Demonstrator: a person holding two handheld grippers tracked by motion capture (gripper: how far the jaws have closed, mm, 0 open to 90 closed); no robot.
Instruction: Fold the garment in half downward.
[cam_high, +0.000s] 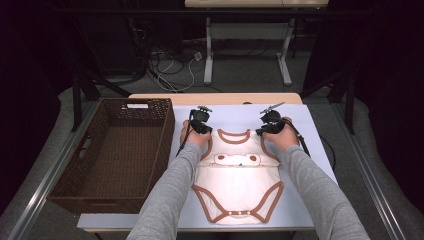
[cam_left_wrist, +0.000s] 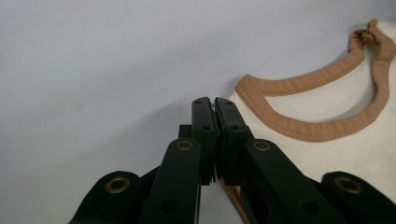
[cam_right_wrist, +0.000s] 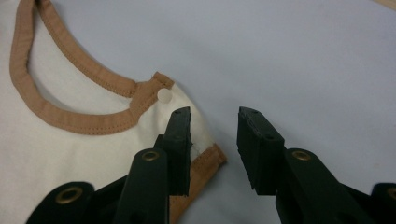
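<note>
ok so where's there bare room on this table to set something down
Free: the mat strip between the bodysuit neckline and the far table edge; the strip right of the bodysuit to the mat's right edge; the wicker basket interior. Crowded: the shoulders, where the left gripper and right gripper sit, and the narrow gap between basket and bodysuit.

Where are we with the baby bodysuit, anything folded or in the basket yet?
The bodysuit lies flat on the table, sleeves already tucked in. The left gripper is shut at its shoulder edge; whether it pinches cloth is unclear. The right gripper is open over the other shoulder. Further folding remains, and the wicker basket holds nothing.
</note>
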